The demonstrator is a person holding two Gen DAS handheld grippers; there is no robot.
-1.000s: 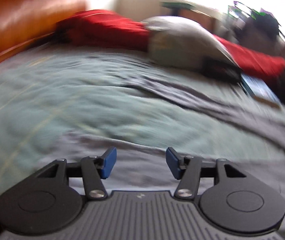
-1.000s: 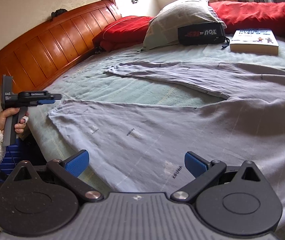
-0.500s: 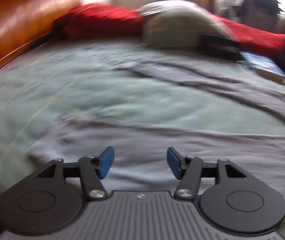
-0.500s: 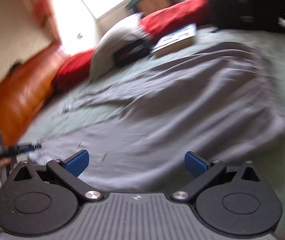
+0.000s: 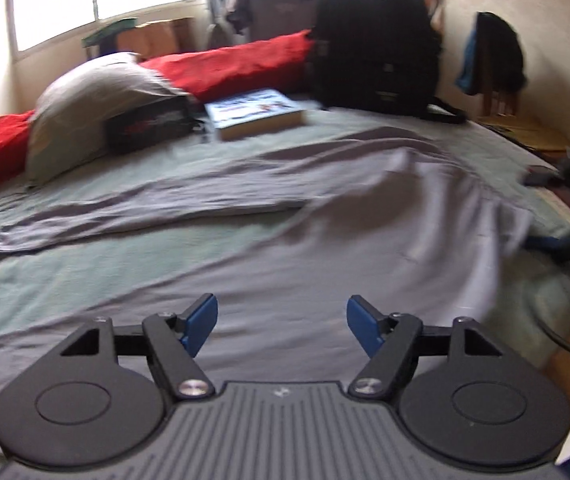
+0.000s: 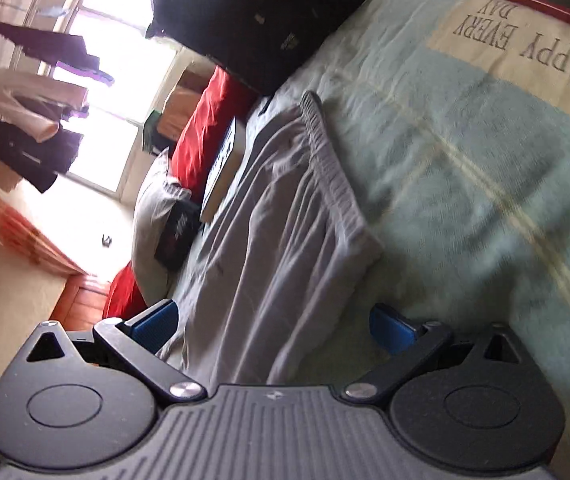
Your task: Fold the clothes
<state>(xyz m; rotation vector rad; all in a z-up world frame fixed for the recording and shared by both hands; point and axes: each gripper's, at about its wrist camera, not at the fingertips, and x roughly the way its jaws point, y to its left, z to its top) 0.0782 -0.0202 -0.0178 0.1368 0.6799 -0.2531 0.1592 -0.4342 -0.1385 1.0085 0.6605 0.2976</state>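
I'm looking at a bed covered by a pale green blanket with thin cream stripes and a cream panel printed "HAPPY EVERY DAY". Directly on it lie the grey trousers — spread flat, legs splayed apart, the gathered waistband towards the foot end. Along the far side sit a grey pillow, a black pouch leaning against it, red cushions behind, a thick book lying flat just beside the pouch, and a black backpack standing upright near the book.
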